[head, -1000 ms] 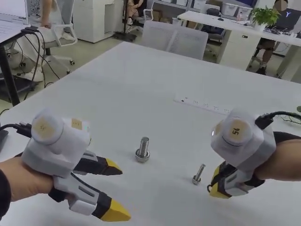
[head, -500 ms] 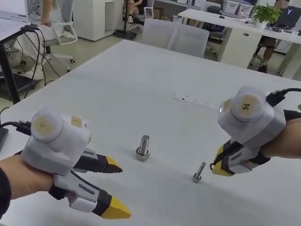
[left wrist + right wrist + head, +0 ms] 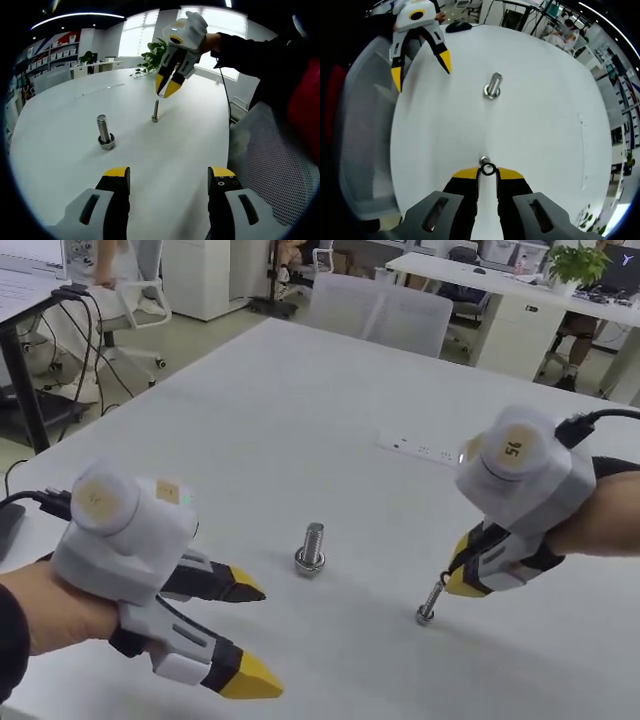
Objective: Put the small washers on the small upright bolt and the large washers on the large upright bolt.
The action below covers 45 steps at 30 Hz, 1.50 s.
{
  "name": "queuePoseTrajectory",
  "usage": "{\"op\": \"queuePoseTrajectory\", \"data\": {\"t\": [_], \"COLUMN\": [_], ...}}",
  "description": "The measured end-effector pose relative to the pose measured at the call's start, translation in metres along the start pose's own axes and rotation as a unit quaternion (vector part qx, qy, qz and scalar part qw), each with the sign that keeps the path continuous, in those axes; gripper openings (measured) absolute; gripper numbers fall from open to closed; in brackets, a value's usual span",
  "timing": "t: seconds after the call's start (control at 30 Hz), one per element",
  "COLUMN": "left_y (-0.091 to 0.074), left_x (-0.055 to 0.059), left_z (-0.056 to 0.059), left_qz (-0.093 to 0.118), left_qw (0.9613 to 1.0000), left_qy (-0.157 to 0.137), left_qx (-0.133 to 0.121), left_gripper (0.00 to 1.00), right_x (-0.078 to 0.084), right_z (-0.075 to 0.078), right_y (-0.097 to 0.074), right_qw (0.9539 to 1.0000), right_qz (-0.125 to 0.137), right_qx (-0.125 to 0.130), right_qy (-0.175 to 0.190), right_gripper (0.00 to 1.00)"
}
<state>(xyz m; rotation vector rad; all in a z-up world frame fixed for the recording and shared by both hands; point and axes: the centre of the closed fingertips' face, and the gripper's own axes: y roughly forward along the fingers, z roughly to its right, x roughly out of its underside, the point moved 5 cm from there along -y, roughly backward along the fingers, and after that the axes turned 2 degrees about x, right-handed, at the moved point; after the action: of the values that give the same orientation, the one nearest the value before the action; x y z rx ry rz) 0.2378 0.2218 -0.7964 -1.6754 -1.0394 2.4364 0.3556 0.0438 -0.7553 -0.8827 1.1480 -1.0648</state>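
White bench (image 3: 300,400), open office behind. Right gripper (image 3: 487,172): jaws nearly together, pinching what looks like a small washer (image 3: 488,169) flat at the tips, directly over the top of the small bolt (image 3: 483,160). Held so, I judge, to line hole with thread before letting go. Small bolt thin, grey, leaning slightly in the head view, standing on the bench near the large bolt (image 3: 311,547). Left gripper (image 3: 169,176): jaws apart, holding nothing, low and off to the side, probably to leave room. Large bolt upright between the grippers, thick, threaded, wider collar at its base; washers or head, cannot tell.
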Motion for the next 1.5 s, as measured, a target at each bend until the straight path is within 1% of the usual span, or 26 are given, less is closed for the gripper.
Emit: {"op": "queuePoseTrajectory", "data": {"t": [0.37, 0.9, 1.2, 1.5], "left_y": [-0.002, -0.002, -0.002, -0.003], "left_x": [0.0, 0.0, 0.0, 0.001], "left_z": [-0.001, -0.002, -0.002, -0.003], "left_qz": [0.002, 0.003, 0.003, 0.002], "left_qw": [1.0, 1.0, 1.0, 1.0], "left_qy": [-0.002, -0.005, -0.006, -0.008], "left_qx": [-0.001, -0.002, -0.002, -0.002], "left_gripper": [0.62, 0.62, 0.62, 0.62], "right_x": [0.001, 0.002, 0.001, 0.002], "right_z": [0.002, 0.005, 0.004, 0.002], "right_y": [0.007, 0.014, 0.019, 0.027], "right_qw": [0.9999, 0.9998, 0.9996, 0.9992], "right_qz": [-0.01, -0.012, -0.016, -0.024], "right_qx": [-0.008, -0.017, -0.023, -0.031], "right_qy": [0.0, 0.0, -0.003, -0.005], "right_gripper": [0.14, 0.14, 0.14, 0.14]}}
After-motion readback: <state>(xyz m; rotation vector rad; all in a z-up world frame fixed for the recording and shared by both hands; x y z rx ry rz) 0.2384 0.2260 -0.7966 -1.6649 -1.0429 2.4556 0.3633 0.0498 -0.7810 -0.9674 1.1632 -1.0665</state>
